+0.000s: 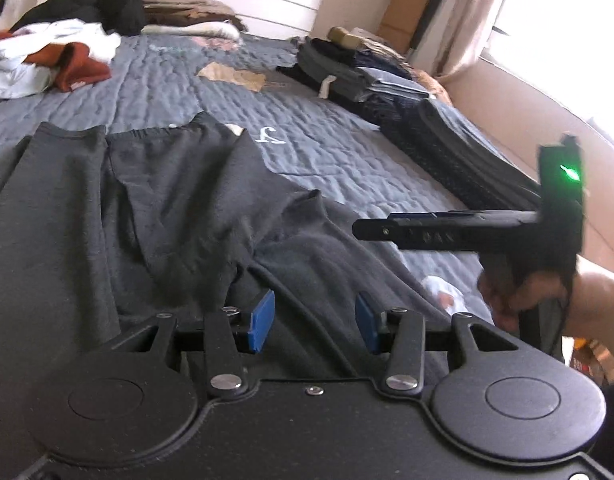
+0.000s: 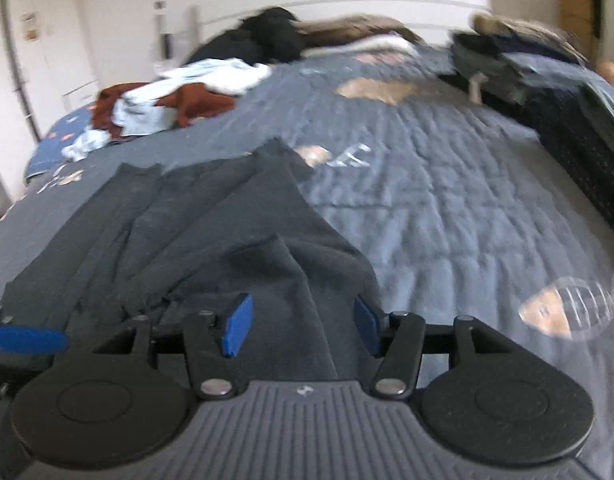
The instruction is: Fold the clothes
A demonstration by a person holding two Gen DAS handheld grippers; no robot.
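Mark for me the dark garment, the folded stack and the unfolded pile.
dark garment point(image 1: 167, 208), left wrist view, middle of its spread cloth.
folded stack point(image 1: 347, 72), left wrist view, grey top layer.
unfolded pile point(image 2: 179, 96), right wrist view, rust-red and pale blue heap.

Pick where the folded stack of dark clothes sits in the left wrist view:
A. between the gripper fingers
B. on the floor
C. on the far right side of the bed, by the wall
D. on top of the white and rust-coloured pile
C. The folded stack lies at the right edge of the grey quilt, next to the wall, far across from the unfolded pile.
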